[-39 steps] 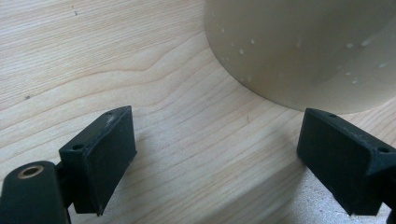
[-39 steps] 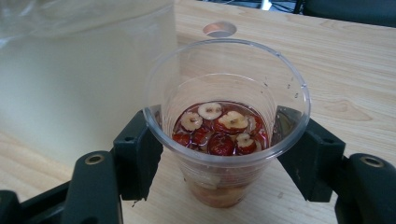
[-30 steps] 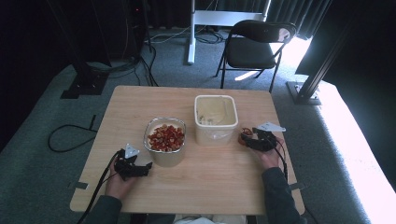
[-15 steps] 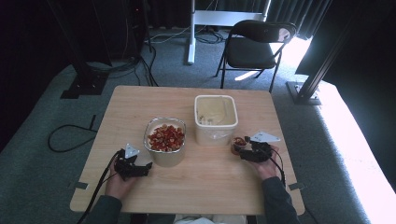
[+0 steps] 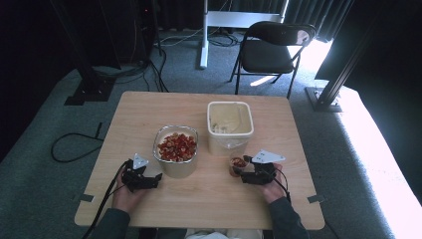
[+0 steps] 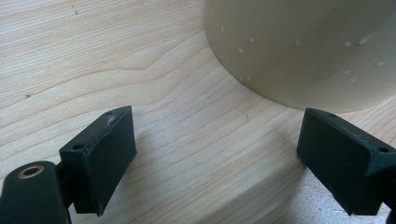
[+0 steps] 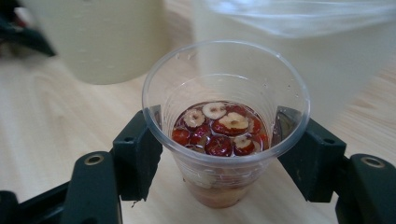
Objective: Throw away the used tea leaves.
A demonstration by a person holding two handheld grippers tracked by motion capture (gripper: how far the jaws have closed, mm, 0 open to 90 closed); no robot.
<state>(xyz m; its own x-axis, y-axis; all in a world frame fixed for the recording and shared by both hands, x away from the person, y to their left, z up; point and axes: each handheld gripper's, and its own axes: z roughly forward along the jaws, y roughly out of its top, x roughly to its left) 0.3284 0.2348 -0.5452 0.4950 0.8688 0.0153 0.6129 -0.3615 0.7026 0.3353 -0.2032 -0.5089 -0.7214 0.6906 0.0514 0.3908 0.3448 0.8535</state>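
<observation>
A clear plastic cup (image 7: 225,135) of sliced red dates, clamped between the right gripper (image 5: 255,172) jaws, has been carried from beside the square tub (image 5: 230,125) to just before it, suggesting transfer underway, while the left gripper (image 5: 141,178) is held wide, empty.

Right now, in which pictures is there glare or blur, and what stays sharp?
High view: strong daylight washes out the floor at the right edge and behind the folding chair, while the left side is very dark. Right gripper view: the clear cup of red slices is sharp; the containers behind it are blurred. Left gripper view: the wood grain is sharp, the pale round container slightly soft.
</observation>
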